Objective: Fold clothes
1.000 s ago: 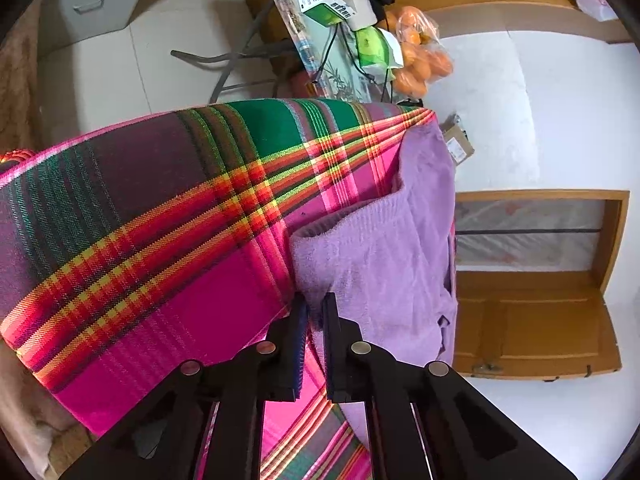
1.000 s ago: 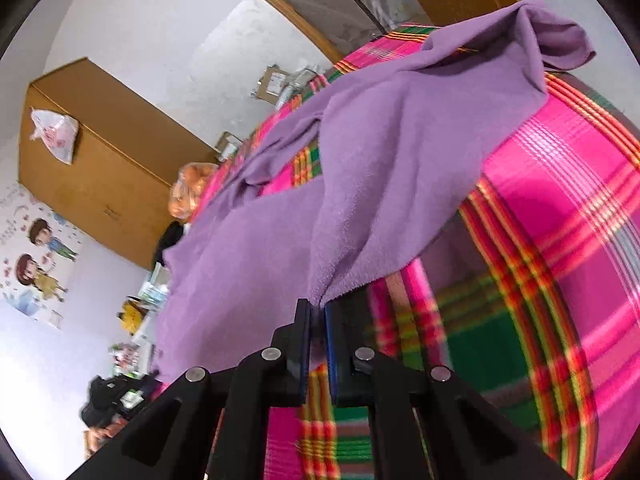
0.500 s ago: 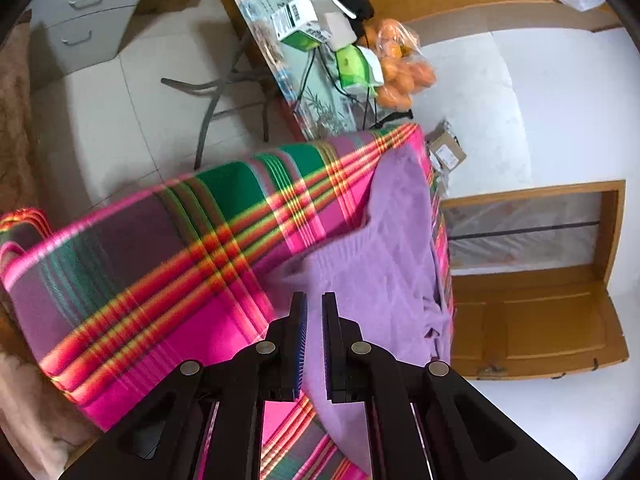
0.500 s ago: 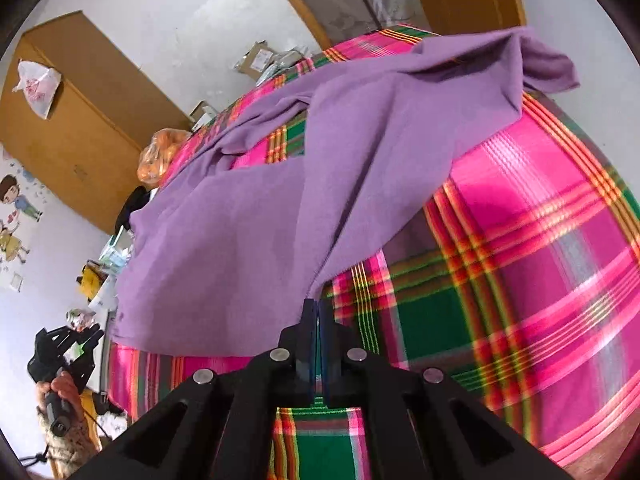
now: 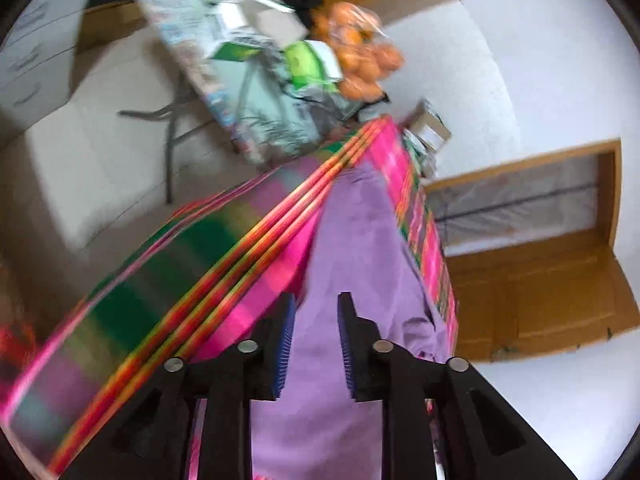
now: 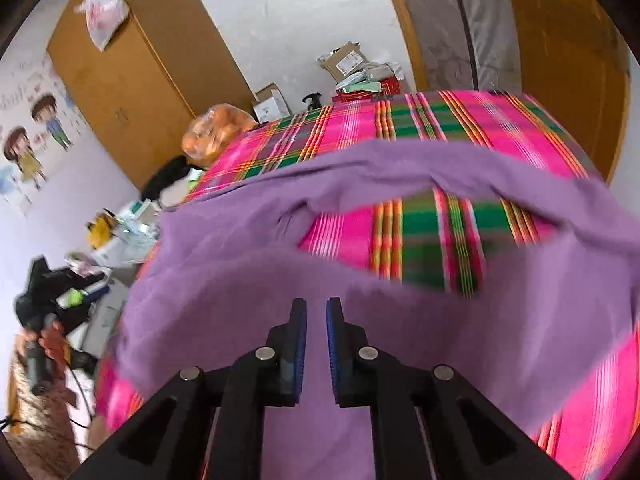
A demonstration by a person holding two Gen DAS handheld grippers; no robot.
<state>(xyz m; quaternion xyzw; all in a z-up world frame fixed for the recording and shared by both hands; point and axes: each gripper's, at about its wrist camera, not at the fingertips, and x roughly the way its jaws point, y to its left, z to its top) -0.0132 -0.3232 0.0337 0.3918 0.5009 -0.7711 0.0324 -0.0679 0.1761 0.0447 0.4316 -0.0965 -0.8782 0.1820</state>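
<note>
Item: purple garment, spread over the plaid-covered bed, reaching toward its far edge in the left view.

Risks (judged): fold could slacken or bunch, since neither tool holds cloth; plaid cover may be pinched along with the garment on the next grasp; blur suggests fast motion, so aim may drift.

Pose: left hand-held gripper hangs over the garment, jaws parted, empty. Right hand-held gripper points across it, jaws narrowly parted, nothing between.

Home bedroom — wooden wardrobe, cartoon wall stickers, plaid-covered bed.
</note>
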